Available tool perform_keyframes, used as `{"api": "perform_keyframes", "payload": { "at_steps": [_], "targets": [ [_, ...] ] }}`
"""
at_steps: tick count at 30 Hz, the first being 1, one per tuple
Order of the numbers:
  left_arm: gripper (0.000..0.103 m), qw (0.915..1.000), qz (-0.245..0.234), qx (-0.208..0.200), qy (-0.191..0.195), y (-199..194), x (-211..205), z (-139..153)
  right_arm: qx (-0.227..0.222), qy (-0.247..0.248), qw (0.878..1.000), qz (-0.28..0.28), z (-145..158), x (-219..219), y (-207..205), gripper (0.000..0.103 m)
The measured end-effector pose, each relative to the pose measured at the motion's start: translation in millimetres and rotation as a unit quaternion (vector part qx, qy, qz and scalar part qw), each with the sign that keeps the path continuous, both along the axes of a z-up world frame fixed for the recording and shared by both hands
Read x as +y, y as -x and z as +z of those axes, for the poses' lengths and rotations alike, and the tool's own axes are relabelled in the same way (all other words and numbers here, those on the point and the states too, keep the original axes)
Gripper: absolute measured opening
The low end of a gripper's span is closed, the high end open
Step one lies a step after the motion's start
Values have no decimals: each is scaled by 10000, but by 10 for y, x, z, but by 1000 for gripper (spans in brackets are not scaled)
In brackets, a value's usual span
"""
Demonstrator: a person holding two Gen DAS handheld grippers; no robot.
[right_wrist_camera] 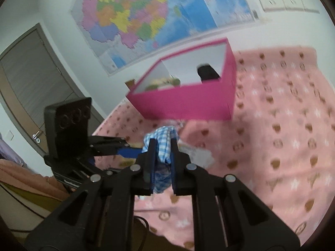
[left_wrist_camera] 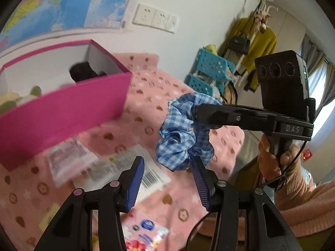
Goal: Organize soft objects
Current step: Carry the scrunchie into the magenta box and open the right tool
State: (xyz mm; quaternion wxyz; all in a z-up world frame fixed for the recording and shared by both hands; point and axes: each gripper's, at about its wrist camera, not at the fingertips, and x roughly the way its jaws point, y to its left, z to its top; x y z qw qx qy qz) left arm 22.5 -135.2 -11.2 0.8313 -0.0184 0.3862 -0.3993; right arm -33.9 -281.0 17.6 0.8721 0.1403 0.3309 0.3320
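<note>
1. At your far left, the pink box (left_wrist_camera: 62, 113) stands open on the pink blanket (left_wrist_camera: 150, 113), with a dark item (left_wrist_camera: 82, 72) in its back corner and pale soft things (left_wrist_camera: 18, 100) at its near end.
2. Just in front of the box, a few flat printed packets (left_wrist_camera: 117, 167) lie on the blanket, blurred.
3. Your left gripper (left_wrist_camera: 167, 167) hovers over those packets with its blue pads parted. Nothing sits between them; the right pad (left_wrist_camera: 200, 179) just brushes the lower edge of the scrunchie.
4. The blue checked scrunchie (left_wrist_camera: 180, 133) hangs in the air above the blanket, to the right of the box and clear of it.
5. Your right gripper (right_wrist_camera: 161, 148) is clamped tight on that scrunchie; its wrist view shows the fabric bunched between the 2 fingers, with folds spilling above and below.
6. Your hand (left_wrist_camera: 270, 156) grips the right gripper's handle at the far right.
</note>
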Motion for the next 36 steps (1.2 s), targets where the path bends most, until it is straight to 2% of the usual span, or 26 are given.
{"api": "perform_keyframes", "payload": {
  "at_steps": [3, 5, 8, 17, 26, 32, 36],
  "targets": [
    [42, 9998, 97, -65, 135, -112, 80, 92, -182, -9, 9998, 63, 136, 71, -135, 13],
    [36, 9997, 156, -90, 191, -203, 129, 153, -273, -50, 9996, 97, 207, 124, -263, 13],
    [31, 9993, 289, -176, 181, -318, 179, 230, -379, -79, 9991, 162, 294, 201, -450, 13],
    [22, 9969, 643, -425, 177, -658, 323, 492, -623, -179, 9975, 269, 552, 414, -939, 14],
    [20, 9928, 1122, -420, 97, -1072, 556, 608, -528, -287, 9976, 338, 609, 611, -1392, 13],
    [20, 9893, 1416, -334, -82, -1289, 637, 527, -340, -334, 9984, 306, 533, 679, -1659, 13],
    [20, 9864, 1617, -177, -227, -1433, 687, 407, -77, -258, 9993, 240, 378, 734, -1842, 14]
  ]
}}
